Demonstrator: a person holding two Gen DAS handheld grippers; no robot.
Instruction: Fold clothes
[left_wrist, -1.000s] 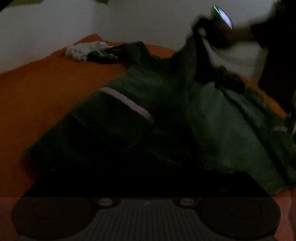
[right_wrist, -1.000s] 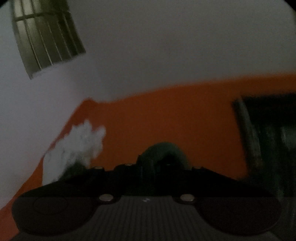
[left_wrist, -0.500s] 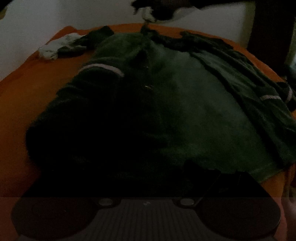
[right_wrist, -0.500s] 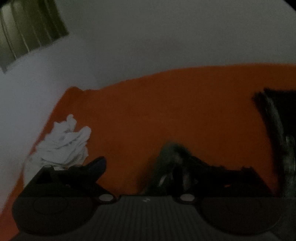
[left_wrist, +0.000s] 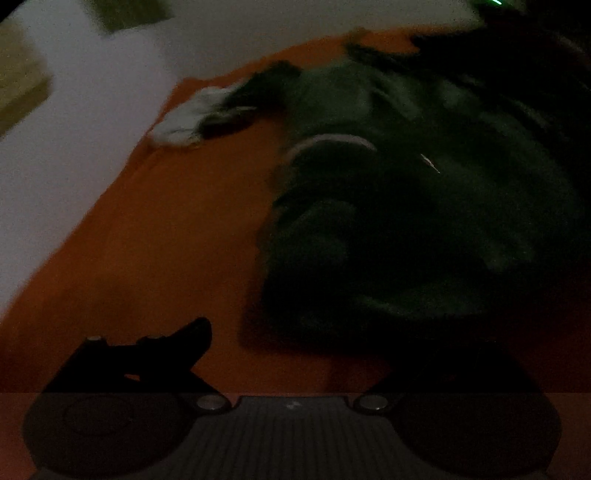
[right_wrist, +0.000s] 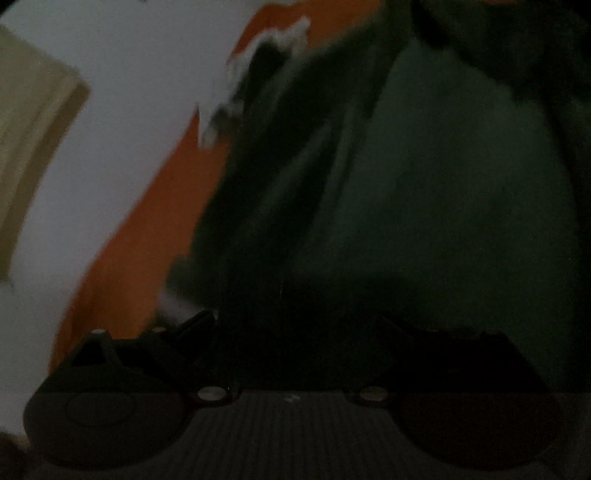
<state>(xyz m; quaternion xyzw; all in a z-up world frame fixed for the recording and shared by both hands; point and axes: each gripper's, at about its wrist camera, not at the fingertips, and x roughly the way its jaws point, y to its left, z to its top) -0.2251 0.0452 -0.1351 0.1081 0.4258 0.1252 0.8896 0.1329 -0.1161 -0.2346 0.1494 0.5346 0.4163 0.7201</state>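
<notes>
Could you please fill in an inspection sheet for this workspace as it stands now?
Surface: orange cloth-covered surface, dimly lit.
Job's things: dark green fleece garment with a pale stripe, spread out, unfolded.
Clutter: crumpled white cloth by the far edge, touching a dark piece of fabric.
Grippers: left tongs opening, nothing between them; right tongs wide open over the garment, not gripping it.
Cables: nothing seen.
Surroundings: white wall; images blurred.
</notes>
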